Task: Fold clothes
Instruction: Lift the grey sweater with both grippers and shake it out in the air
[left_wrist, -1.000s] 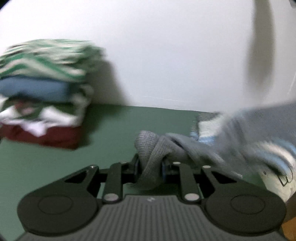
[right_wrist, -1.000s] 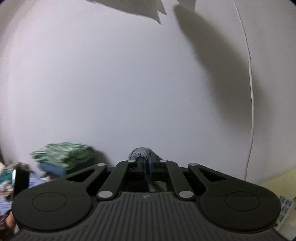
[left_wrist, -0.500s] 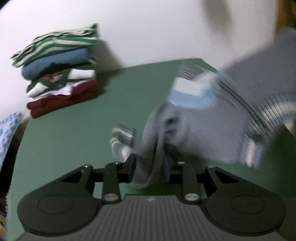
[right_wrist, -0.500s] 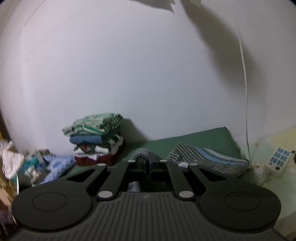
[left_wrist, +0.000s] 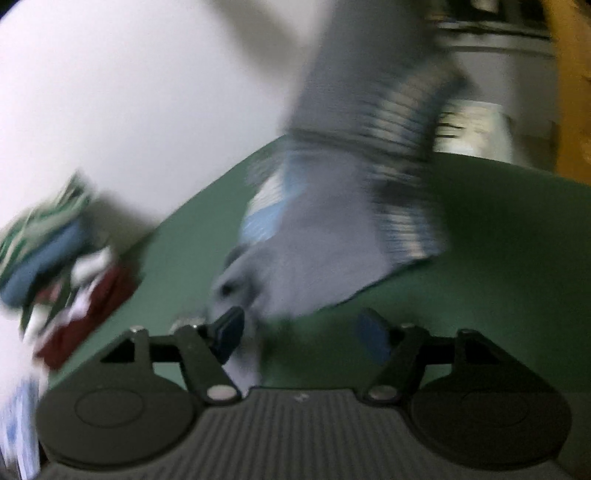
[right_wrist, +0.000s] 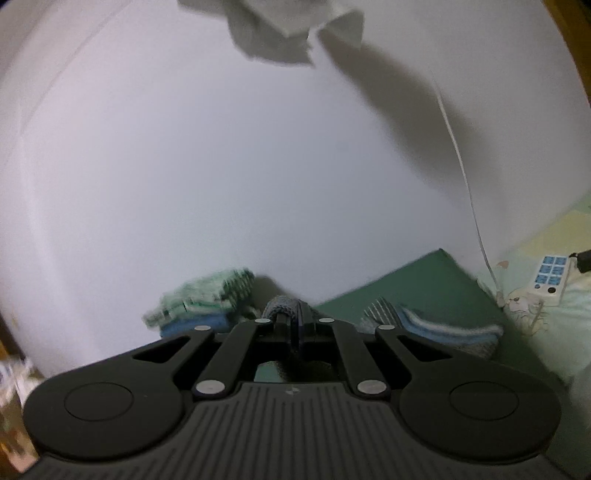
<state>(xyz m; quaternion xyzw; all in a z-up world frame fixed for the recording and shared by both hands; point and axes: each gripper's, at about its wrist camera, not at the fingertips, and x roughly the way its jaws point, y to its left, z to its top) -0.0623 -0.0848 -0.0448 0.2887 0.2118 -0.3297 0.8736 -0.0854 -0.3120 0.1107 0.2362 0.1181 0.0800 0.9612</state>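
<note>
Grey knitted sweater (left_wrist: 314, 236) with light-blue and striped bands, blurred in the left wrist view, hangs above the green table (left_wrist: 498, 229) directly ahead of the left gripper (left_wrist: 301, 334). Its lower edge drapes against the gripper's left finger (left_wrist: 229, 328); the right finger (left_wrist: 373, 334) stands clear of the cloth, so the jaws are spread apart and clamp nothing. In the right wrist view, the right gripper (right_wrist: 294, 326) has its jaws pressed together on a bunched fold of the same grey knit, which bulges just above the fingertips. A striped part of the garment lies on the table just right of that gripper. Stack of folded clothes (left_wrist: 55, 258), green-striped on top, then blue, white and dark red, sits at the far left of the table against the white wall (right_wrist: 258, 166). Thin cable (right_wrist: 465, 177) runs down the wall at right. White power strip (right_wrist: 550, 277) with blue buttons lies on pale bedding beyond the table's right edge.
</note>
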